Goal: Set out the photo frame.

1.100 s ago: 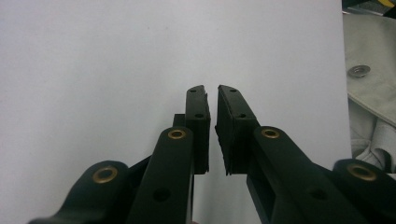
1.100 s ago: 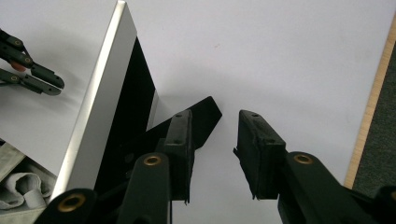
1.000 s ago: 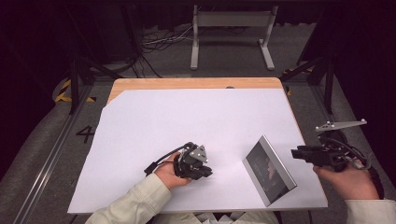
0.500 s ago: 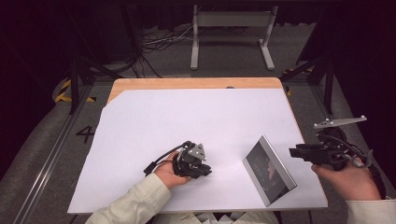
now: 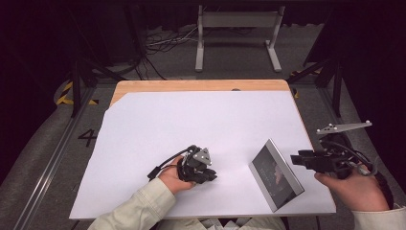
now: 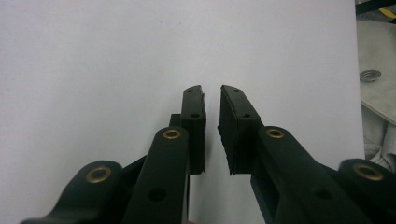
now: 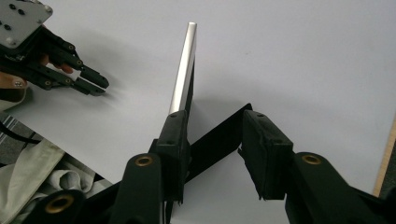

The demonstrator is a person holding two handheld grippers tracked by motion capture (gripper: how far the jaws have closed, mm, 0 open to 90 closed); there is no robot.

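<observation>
- On the left, the left gripper (image 5: 209, 176) rests low on the white sheet (image 5: 191, 120) that covers the table. A hand holds it there, with a pale sleeve (image 5: 139, 208) behind.
- In the left gripper view its jaws stand close together with just a thin gap. Nothing is between them, only bare white sheet.
- In the middle right stands a picture frame (image 5: 276, 175). It has a silver edge and a dark front, and it leans back on a black prop (the prop shows in the right gripper view). It stands near the front right corner of the sheet, well apart from the left gripper.
- On the right, the right gripper (image 5: 297, 158) is held in the other hand, just beside the frame's right edge.
- Its jaws have just been opening. In the right gripper view they stand partway open, and the frame (image 7: 183, 70) is beside the left-hand jaw, not between the two. I cannot tell if that jaw touches the frame's edge. The black prop runs across behind the gap.
- I think the step now is letting go: the frame looks set up on its own, and the right gripper no longer holds it.
- The next move should be a soft pull back, straight away from the frame. A bump on the edge or the prop could tip it over.
</observation>
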